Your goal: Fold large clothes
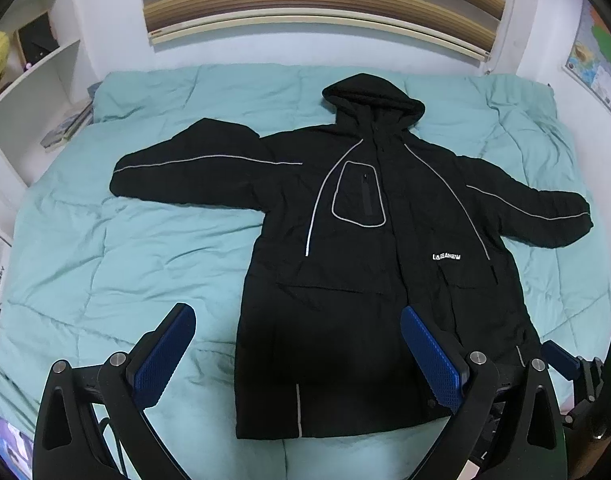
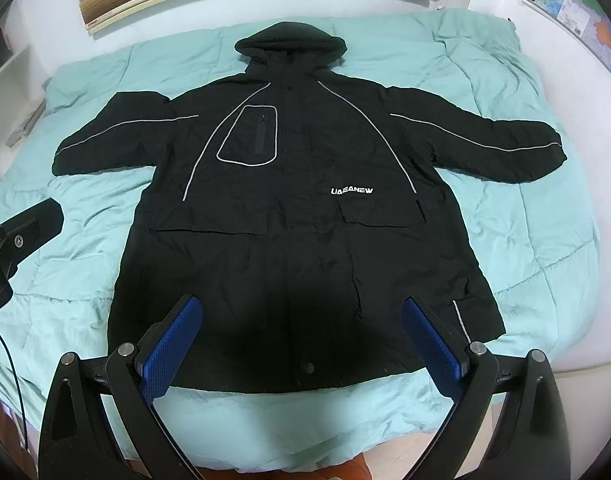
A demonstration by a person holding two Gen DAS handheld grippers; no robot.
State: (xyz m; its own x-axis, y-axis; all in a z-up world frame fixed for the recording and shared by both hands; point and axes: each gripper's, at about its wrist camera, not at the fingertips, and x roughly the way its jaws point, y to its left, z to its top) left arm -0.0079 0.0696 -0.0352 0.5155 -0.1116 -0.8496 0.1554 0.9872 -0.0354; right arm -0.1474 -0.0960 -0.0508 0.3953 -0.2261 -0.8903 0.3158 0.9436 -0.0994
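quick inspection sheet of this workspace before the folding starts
surface: teal quilted duvet on a bed, wrinkled
job's things: black hooded jacket spread flat front-up, both sleeves out, hood at the far end, unfolded
clutter: nothing seen on the duvet
grippers: left gripper and right gripper both open, hovering at the hem, holding nothing
cables: thin black cable at the left edge
surroundings: white shelf unit, striped blind, wall map
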